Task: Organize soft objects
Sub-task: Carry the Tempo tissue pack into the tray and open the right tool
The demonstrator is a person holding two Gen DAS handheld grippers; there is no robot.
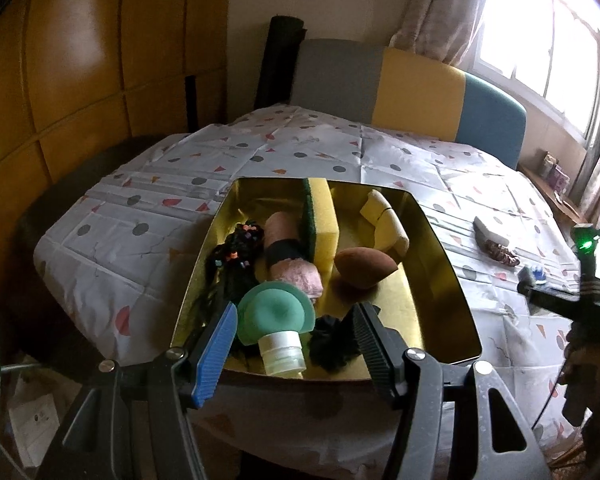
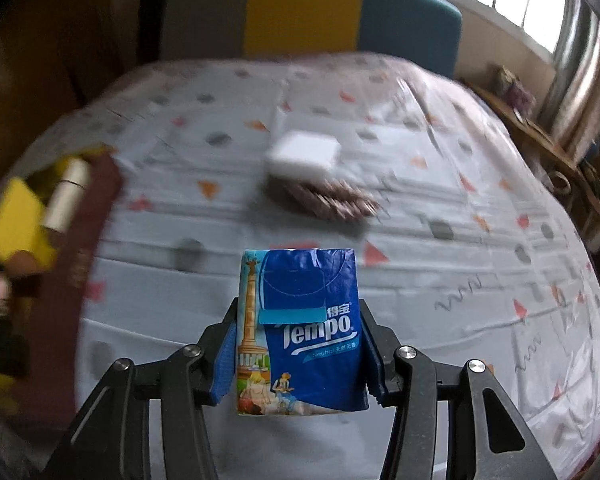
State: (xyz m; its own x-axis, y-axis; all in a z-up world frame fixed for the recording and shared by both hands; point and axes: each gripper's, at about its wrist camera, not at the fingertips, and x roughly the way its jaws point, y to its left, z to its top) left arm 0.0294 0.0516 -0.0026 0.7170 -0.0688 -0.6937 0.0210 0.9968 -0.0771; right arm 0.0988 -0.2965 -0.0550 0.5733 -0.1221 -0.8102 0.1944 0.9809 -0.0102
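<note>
Most soft things already sit in my gold tray [image 1: 432, 240]. My right gripper [image 2: 298, 354] has its jaws clamped on the tissue pack [image 2: 300, 332]; my left gripper [image 1: 296, 344] hangs open, empty. White sponge [image 2: 302, 156] and scrunchie [image 2: 332, 200] remain on the counter [image 2: 440, 280].

Window [image 1: 540, 40] glare, fisheye edges, right-wrist blur

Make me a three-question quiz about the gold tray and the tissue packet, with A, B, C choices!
1. Where is the brown egg-shaped sponge?
A. inside the gold tray
B. on the chair
C. on the floor

2. What colour is most of the tissue packet?
A. red
B. blue
C. green

3. What is the right gripper doing?
A. hanging empty
B. resting in the tray
C. squeezing the tissue packet

Answers:
1 A, it lies on the tray's shiny bottom beside the yellow sponge.
2 B, its front is mostly blue.
3 C, both fingers press on the packet's sides, above the tablecloth.
</note>
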